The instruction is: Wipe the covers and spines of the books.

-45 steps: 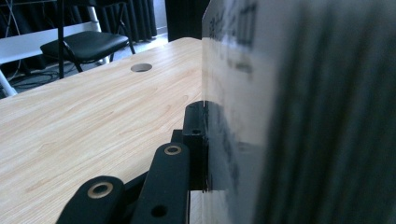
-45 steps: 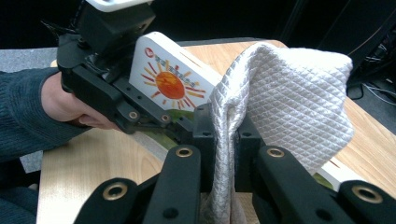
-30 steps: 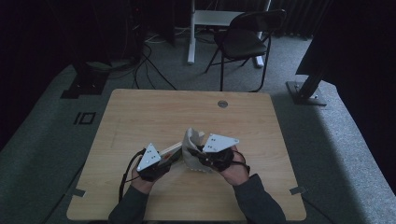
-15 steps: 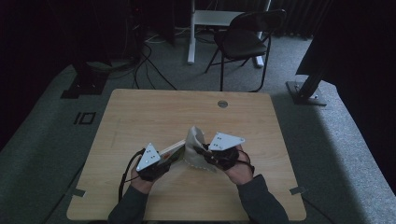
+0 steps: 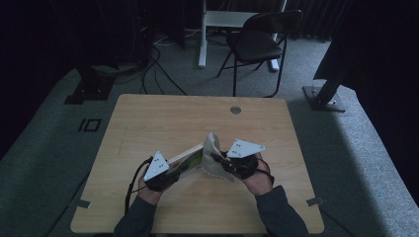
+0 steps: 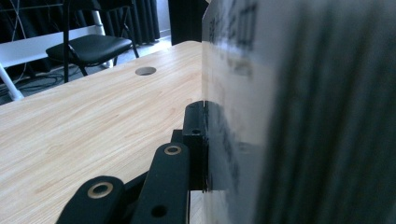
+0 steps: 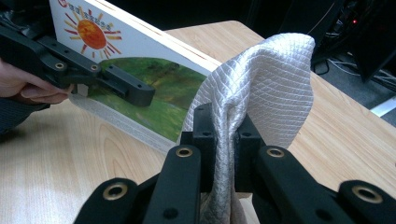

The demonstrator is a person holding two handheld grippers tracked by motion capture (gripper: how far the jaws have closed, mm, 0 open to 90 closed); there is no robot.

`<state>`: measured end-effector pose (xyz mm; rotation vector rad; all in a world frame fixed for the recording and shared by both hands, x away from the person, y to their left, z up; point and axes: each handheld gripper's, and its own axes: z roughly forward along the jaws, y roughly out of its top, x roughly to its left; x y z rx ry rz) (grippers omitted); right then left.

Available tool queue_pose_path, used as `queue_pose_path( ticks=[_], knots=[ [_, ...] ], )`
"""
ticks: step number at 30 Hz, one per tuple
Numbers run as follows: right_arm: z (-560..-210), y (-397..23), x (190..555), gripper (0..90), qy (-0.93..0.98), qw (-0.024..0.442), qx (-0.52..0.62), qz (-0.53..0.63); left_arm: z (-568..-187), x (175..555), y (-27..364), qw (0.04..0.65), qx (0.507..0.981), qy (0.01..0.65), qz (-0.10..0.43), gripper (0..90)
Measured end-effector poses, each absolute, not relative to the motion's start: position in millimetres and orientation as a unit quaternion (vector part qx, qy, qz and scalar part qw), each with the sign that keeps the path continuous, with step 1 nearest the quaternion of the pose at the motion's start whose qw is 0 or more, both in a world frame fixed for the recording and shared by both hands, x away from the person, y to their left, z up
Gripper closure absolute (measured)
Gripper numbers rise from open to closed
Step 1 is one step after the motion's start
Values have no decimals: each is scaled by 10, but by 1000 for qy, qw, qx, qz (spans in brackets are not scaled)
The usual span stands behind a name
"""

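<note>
My left gripper (image 5: 174,170) pinches the stiff book (image 7: 140,79) by its edge. My right gripper (image 7: 219,140) squeezes the soft, floppy cloth (image 7: 266,84), at the book's three o'clock.

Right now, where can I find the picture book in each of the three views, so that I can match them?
High view: the picture book lies tilted at the table's near middle, between the two grippers.
Left gripper view: it is the blurred printed wall on the right half, clamped by the left gripper.
Right gripper view: upper left, sun and green meadow on the cover.
Shared landmark: the white cloth beside the book.
</note>
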<state>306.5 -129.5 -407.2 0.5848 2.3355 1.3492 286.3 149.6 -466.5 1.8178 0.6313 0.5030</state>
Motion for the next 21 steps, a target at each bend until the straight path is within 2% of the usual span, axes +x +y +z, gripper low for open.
queue_pose_path(
  ticks=[21],
  knots=[
    [-4184,-1429,3113,836,827,188,234,475,-4643,2863,1532,546,763,270,217,781]
  ],
)
